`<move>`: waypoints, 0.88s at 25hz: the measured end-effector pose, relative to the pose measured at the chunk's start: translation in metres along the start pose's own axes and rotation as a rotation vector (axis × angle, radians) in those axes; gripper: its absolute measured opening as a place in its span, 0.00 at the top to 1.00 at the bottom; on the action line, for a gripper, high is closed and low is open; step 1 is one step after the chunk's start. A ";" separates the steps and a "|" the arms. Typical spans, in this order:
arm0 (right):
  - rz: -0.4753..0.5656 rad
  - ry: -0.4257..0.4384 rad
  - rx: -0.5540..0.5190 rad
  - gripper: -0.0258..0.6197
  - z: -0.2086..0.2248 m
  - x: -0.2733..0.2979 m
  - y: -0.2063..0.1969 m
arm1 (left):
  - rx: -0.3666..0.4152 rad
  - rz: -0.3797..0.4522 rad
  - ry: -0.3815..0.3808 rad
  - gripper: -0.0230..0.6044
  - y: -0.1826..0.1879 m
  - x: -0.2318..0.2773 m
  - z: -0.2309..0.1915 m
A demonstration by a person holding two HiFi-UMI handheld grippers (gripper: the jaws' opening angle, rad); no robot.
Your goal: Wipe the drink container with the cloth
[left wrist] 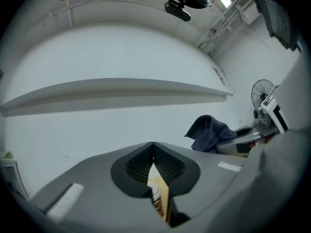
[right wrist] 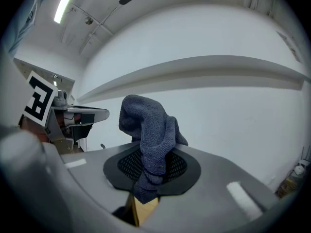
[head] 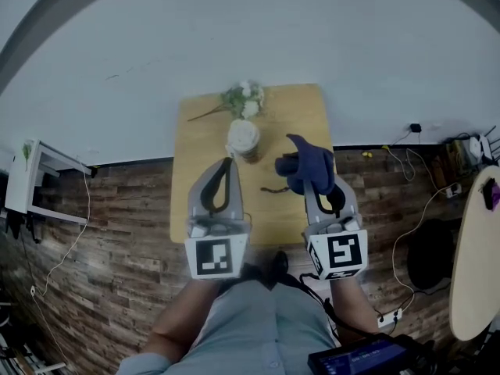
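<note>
A drink cup with a white lid (head: 244,140) stands on the small wooden table (head: 289,116), just beyond my left gripper (head: 227,162). That gripper's jaws are shut with nothing between them; a sliver of the cup (left wrist: 156,195) shows below its tips (left wrist: 152,144). My right gripper (head: 312,184) is shut on a dark blue cloth (head: 305,165), held to the right of the cup and above the table. In the right gripper view the cloth (right wrist: 150,140) bunches up out of the closed jaws (right wrist: 148,176). The cloth (left wrist: 210,133) also shows in the left gripper view, at the right.
A sprig of white flowers with green leaves (head: 241,100) lies at the table's far edge behind the cup. A small dark cord (head: 275,188) lies on the table between the grippers. Wooden floor, a white rack (head: 35,182) at left and a round table (head: 476,256) at right surround it.
</note>
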State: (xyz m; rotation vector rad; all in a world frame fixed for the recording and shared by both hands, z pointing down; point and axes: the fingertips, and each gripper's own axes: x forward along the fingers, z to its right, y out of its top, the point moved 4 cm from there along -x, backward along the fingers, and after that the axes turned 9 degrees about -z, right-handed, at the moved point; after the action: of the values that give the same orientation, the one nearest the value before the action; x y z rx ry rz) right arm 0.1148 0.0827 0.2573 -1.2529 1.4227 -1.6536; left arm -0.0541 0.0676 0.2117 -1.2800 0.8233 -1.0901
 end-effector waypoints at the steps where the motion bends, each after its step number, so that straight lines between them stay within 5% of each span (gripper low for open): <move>1: -0.004 0.003 -0.001 0.87 0.005 0.007 0.002 | -0.001 -0.010 0.002 0.94 0.000 0.010 -0.003; 22: -0.165 0.032 0.014 0.87 0.014 0.127 -0.042 | -0.039 -0.135 -0.096 0.94 -0.072 0.130 -0.041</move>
State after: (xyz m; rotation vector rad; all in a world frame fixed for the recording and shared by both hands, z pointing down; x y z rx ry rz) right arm 0.0868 -0.0269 0.3310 -1.3735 1.3545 -1.7967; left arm -0.0638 -0.0650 0.2888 -1.4266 0.6970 -1.1144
